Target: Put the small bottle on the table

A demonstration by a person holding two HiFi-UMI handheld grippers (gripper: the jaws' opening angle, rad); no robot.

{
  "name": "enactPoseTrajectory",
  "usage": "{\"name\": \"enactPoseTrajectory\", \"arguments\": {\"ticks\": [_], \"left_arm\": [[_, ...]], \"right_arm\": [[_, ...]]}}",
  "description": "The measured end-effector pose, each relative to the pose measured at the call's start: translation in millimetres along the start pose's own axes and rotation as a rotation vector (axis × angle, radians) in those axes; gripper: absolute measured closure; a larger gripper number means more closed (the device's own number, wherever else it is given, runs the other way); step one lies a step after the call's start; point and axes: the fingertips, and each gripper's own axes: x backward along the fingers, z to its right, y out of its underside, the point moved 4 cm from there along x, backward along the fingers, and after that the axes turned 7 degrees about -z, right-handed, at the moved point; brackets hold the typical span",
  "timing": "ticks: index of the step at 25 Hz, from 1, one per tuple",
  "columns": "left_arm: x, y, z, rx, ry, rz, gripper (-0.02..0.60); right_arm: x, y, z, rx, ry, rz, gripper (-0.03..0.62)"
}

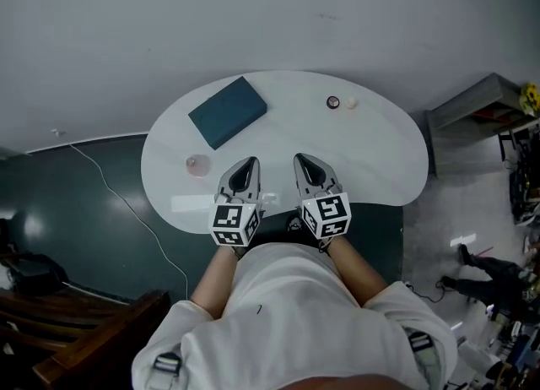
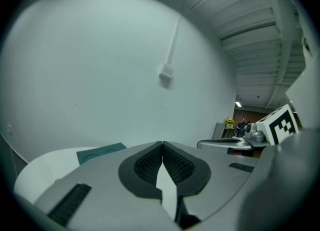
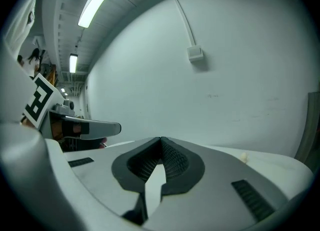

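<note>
Bottle (image 1: 333, 102), small and dark-topped, apparently stands upper right on the tabletop (image 1: 380, 160) beside a cream bit (image 1: 351, 103), well apart from left claw (image 1: 251, 162) and right claw (image 1: 302, 160). Both are closed on nothing, parked at the near edge, probably resting, delivery seemingly done.

No readable text, labels or numbers anywhere.

White glossy rounded table (image 1: 380, 169); dark teal rectangular pad (image 1: 228, 111); small pale pink translucent object (image 1: 197, 165). Grey: left gripper (image 1: 251, 161), right gripper (image 1: 301, 159); black ribbed pads, black-and-white square-marker cubes. Dark green floor (image 1: 84, 211).
</note>
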Motion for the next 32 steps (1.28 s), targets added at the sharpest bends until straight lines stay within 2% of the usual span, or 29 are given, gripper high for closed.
{"name": "enactPoseTrajectory", "arguments": {"ticks": [5, 10, 21, 32], "left_arm": [[7.6, -48.2, 12.9, -0.066, -0.023, 0.111, 0.563], [22.1, -70.7, 22.4, -0.135, -0.037, 0.174, 0.563], [30.2, -67.3, 25.4, -0.125, -0.075, 0.179, 0.563], [31.6, -58.5, 19.9, -0.122, -0.094, 0.154, 0.563]], "right_arm": [[12.2, -46.1, 2.0, 0.020, -0.030, 0.110, 0.595], [28.0, -76.5, -2.8, 0.103, -0.003, 0.201, 0.595], [37.5, -83.6, 4.9, 0.148, 0.021, 0.221, 0.595], [33.0, -78.1, 3.3, 0.164, 0.009, 0.205, 0.597]]}}
